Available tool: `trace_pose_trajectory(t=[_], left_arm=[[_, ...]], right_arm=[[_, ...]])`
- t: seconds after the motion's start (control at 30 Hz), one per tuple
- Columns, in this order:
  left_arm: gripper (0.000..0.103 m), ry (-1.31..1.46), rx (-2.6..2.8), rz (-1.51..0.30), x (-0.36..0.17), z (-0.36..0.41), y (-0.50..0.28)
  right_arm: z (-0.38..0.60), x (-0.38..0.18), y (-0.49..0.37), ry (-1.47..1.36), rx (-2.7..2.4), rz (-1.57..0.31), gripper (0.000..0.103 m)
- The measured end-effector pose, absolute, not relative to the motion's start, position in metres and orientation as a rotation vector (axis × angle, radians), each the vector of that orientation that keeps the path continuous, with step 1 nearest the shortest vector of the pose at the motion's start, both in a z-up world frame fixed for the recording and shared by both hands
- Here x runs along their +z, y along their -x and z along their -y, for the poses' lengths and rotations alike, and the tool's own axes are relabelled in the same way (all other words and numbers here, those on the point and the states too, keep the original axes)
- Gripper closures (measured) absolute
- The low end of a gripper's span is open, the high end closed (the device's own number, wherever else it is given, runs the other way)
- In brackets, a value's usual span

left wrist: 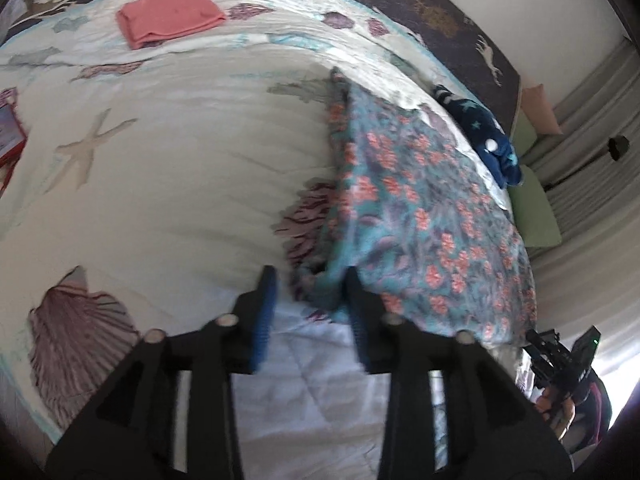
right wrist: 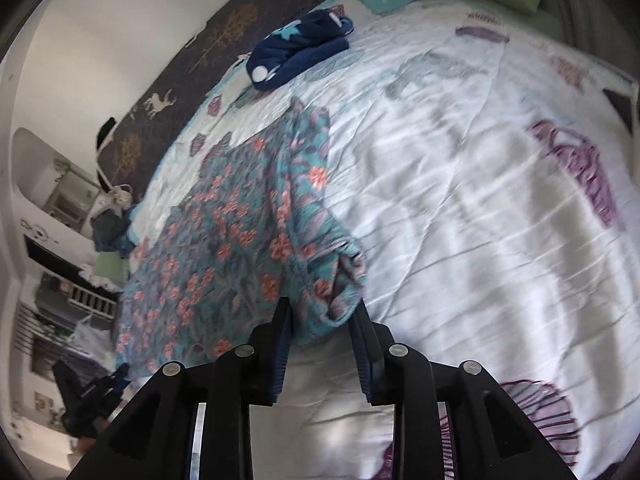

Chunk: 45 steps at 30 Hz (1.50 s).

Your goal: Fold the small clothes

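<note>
Left claw (left wrist: pixel 310 280) is gaping at the floral garment's (left wrist: pixel 420 208) corner on the bed (left wrist: pixel 180 168); right claw (right wrist: pixel 322 312) is gaping likewise at its other corner.

Bed with white seashell-print quilt (left wrist: pixel 168 168). Lying on it: floral teal garment (left wrist: pixel 420 216) directly ahead of both tongs; folded coral cloth (left wrist: pixel 170 16) far beyond the left tongs; crumpled navy star-print garment (right wrist: pixel 300 48) beyond the right tongs.

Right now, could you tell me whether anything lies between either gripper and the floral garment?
Nothing visible does. The left gripper and the right gripper both stand open, each with a bunched edge of the floral garment already between its fingers on the quilt.
</note>
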<state>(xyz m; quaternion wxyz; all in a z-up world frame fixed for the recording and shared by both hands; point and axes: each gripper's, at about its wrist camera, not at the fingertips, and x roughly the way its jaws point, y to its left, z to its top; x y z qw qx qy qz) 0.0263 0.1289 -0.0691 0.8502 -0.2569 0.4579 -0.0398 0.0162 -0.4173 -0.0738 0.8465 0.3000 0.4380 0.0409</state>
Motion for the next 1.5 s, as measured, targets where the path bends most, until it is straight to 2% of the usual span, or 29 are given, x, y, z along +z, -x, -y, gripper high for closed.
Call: trace_pose_trajectory(t=[0.03, 0.07, 0.3, 0.43, 0.5, 0.6, 0.67, 0.77, 0.8, 0.83, 0.87, 0.97, 1.07, 1.13, 1.17, 1.33, 1.4, 1.43, 1.5], left_arm=[[0.048, 0.544, -0.074, -0.964, -0.071, -0.131, -0.025], [0.045, 0.543, -0.061, -0.966, -0.072, -0.133, -0.025], [0.043, 0.407, -0.01, -0.97, -0.069, -0.123, -0.028], [0.051, 0.452, 0.028, -0.868, -0.039, -0.136, -0.022], [0.053, 0.475, -0.034, -0.775, -0.015, -0.133, -0.023], [0.06, 0.523, -0.201, -0.715, 0.0, -0.113, -0.034], [0.061, 0.514, -0.283, -0.752, -0.006, -0.092, -0.05], [0.064, 0.41, -0.186, -0.876, -0.044, -0.075, -0.076], [0.077, 0.371, -0.118, -0.924, -0.062, -0.077, -0.083], [0.097, 0.366, -0.093, -0.936, -0.076, -0.083, -0.084], [0.098, 0.384, -0.098, -0.896, -0.08, -0.091, -0.08], [0.098, 0.469, -0.124, -0.911, -0.071, -0.105, -0.074], [0.093, 0.401, -0.133, -0.856, -0.042, -0.094, -0.075], [0.078, 0.361, -0.178, -0.816, -0.025, -0.084, -0.087], [0.075, 0.343, -0.201, -0.8, -0.019, -0.075, -0.097], [0.069, 0.236, -0.21, -0.837, -0.03, -0.045, -0.156], [0.068, 0.208, -0.105, -0.92, -0.055, -0.048, -0.183], [0.075, 0.23, -0.085, -0.945, -0.069, -0.055, -0.191], [0.078, 0.297, -0.11, -0.894, -0.07, -0.069, -0.188]], right_arm=[[0.417, -0.071, -0.015, -0.607, 0.064, -0.916, 0.074], [0.416, -0.067, -0.014, -0.573, 0.035, -0.903, 0.074], [0.424, -0.041, -0.007, -0.505, -0.075, -0.802, 0.075], [0.406, -0.024, -0.027, -0.495, 0.049, -0.772, 0.081], [0.392, -0.019, -0.041, -0.456, 0.096, -0.769, 0.081], [0.372, -0.02, -0.068, -0.423, 0.15, -0.77, 0.081], [0.361, -0.029, -0.086, -0.437, 0.18, -0.785, 0.081], [0.359, -0.046, -0.103, -0.443, 0.142, -0.819, 0.081], [0.362, -0.055, -0.107, -0.407, 0.078, -0.84, 0.084], [0.366, -0.066, -0.11, -0.363, 0.005, -0.869, 0.103], [0.374, -0.079, -0.113, -0.354, -0.012, -0.898, 0.103], [0.38, -0.075, -0.109, -0.36, 0.037, -0.9, 0.103], [0.363, -0.05, -0.112, -0.256, 0.04, -0.89, 0.098], [0.352, -0.031, -0.118, -0.239, 0.104, -0.837, 0.096], [0.347, -0.026, -0.123, -0.231, 0.124, -0.823, 0.095], [0.327, -0.028, -0.174, -0.176, 0.109, -0.85, 0.094], [0.336, -0.055, -0.201, -0.164, 0.026, -0.928, 0.095], [0.344, -0.07, -0.21, -0.143, -0.035, -0.954, 0.096], [0.363, -0.086, -0.213, -0.217, -0.027, -0.933, 0.098]])
